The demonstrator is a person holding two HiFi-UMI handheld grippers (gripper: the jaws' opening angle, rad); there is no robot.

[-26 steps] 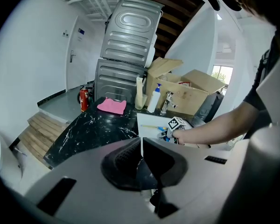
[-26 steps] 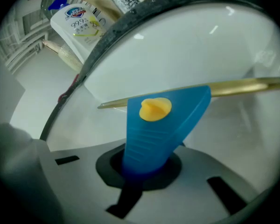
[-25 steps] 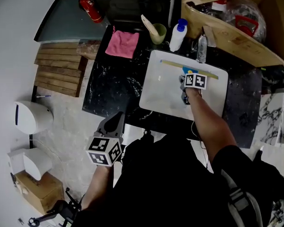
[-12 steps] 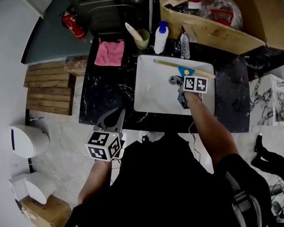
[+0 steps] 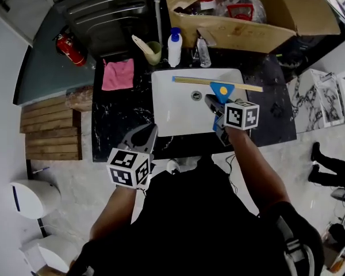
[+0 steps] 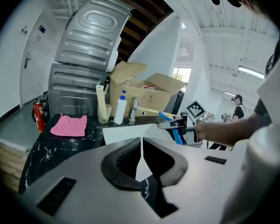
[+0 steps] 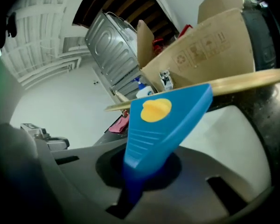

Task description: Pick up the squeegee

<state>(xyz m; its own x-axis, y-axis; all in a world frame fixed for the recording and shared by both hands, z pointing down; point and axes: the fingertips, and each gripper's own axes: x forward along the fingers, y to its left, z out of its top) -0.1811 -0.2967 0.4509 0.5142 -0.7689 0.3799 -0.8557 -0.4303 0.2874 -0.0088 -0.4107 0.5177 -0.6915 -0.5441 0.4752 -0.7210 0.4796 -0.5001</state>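
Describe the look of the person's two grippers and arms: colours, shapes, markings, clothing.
Both the left gripper and right gripper have grey bodies with black, curved pads. Each carries a white cube printed with black square markers. The person wears a black short-sleeved top; the forearms are bare.

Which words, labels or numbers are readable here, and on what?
No text is legible.
Brown cardboard box: printed symbols and small print, too blurred to read.
Red fire extinguisher: label too small to read.
Blue plastic squeegee: yellow button, no lettering.
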